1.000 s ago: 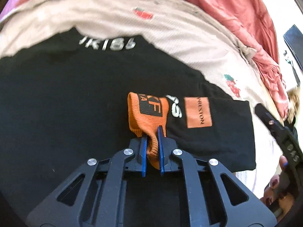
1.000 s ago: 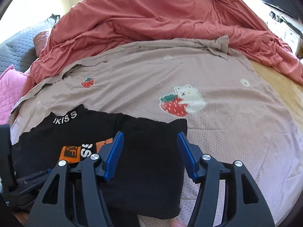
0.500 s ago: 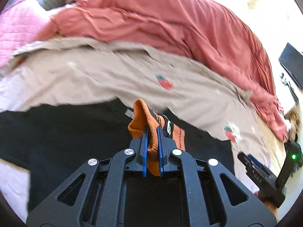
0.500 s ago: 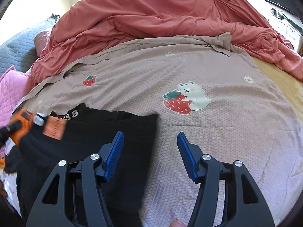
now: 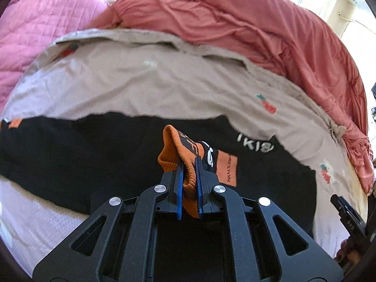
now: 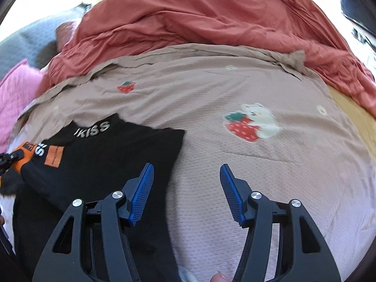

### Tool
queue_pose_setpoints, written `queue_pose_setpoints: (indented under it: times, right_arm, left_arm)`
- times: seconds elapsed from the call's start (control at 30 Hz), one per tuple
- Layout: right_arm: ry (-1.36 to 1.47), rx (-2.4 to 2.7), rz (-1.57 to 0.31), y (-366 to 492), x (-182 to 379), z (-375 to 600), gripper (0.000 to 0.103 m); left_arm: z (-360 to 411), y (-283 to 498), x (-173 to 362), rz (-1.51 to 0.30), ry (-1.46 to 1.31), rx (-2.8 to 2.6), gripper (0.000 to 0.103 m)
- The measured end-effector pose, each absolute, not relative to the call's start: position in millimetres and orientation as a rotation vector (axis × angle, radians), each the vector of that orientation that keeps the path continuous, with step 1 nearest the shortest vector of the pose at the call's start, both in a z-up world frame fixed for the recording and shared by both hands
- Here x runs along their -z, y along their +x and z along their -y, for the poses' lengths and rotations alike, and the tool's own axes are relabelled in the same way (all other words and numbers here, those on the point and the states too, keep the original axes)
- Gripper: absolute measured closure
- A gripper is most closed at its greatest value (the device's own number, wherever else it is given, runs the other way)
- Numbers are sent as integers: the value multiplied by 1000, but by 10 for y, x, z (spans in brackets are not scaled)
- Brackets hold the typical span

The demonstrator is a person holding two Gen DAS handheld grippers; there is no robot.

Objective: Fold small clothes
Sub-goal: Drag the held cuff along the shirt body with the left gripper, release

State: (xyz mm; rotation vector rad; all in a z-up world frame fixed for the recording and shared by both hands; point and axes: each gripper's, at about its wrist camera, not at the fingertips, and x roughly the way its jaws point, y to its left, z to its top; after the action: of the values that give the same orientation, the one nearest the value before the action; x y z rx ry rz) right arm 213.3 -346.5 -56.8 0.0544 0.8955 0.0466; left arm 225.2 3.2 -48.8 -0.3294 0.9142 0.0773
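Observation:
A small black shirt point(image 5: 82, 155) with white collar lettering and an orange patch lies on the beige strawberry-print sheet point(image 5: 141, 87). My left gripper point(image 5: 188, 164) is shut on the shirt's orange ribbed cuff point(image 5: 174, 150), holding the sleeve lifted over the black body. In the right wrist view the same shirt point(image 6: 105, 155) lies at the left, its cuff point(image 6: 22, 155) pinched at the far left edge. My right gripper point(image 6: 186, 171) stands open above the shirt's right edge and the sheet, with nothing between its blue pads point(image 6: 141, 192).
A rumpled red duvet point(image 6: 199, 16) is piled along the far side of the bed. Pink quilted bedding point(image 5: 42, 21) lies at the far left. A bear-and-strawberry print point(image 6: 251, 122) marks the sheet point(image 6: 258, 164) on the right. A fingertip point(image 6: 219, 277) shows at the bottom edge.
My left gripper has carried the orange cuff up and across the shirt, dragging the sleeve over the black body. The right gripper shifted slightly and stays open.

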Motion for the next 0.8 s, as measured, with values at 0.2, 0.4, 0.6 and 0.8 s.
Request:
queue_pose_setpoints:
  times: [0.2,0.4,0.6,0.8]
  right_arm:
    - [-4,-186,-897,2093,625,3070,46]
    - [-26,-255,-971,2111,794,2864,46]
    - [-45,-234,-1044,2146,946,2870,46]
    - [-37,-242,-1020,2110,874,2888,46]
  left_arm:
    - [-75,2214,569,-936,-313,-71,99]
    - [-162,2165,583,-943,-302,-64,97]
    - [-390,2028,513,-917,-338,-93,97]
    - [-176,1922,428,-914,-256,-34,96]
